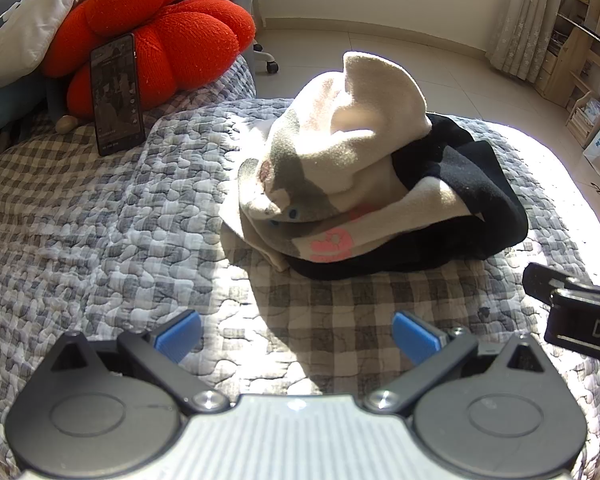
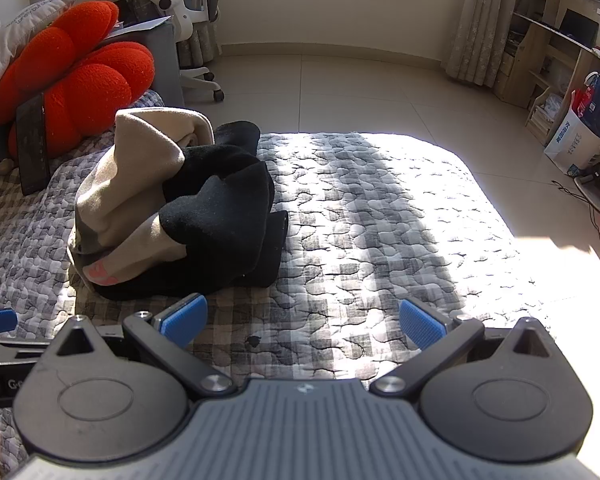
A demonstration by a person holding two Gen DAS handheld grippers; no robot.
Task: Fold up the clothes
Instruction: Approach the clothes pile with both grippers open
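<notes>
A crumpled cream garment point(image 1: 352, 148) with grey patches and a pink print lies heaped on a black garment point(image 1: 472, 196) on the checked quilt point(image 1: 100, 232). In the right wrist view the same cream garment point(image 2: 132, 184) and black garment point(image 2: 228, 216) sit to the left. My left gripper point(image 1: 296, 334) is open, low over the quilt just in front of the pile, nothing between its blue pads. My right gripper point(image 2: 302, 322) is open too, beside the pile's right front edge, holding nothing. The right gripper's black body point(image 1: 572, 308) shows at the left view's right edge.
A red flower-shaped cushion point(image 1: 152, 36) and a dark phone point(image 1: 118, 94) propped against it stand at the back left, next to a pillow point(image 1: 24, 20). The quilt's far edge point(image 2: 360, 134) drops to a tiled floor point(image 2: 360, 88). An office chair point(image 2: 188, 12), shelves point(image 2: 560, 52) and bags point(image 2: 584, 128) stand beyond.
</notes>
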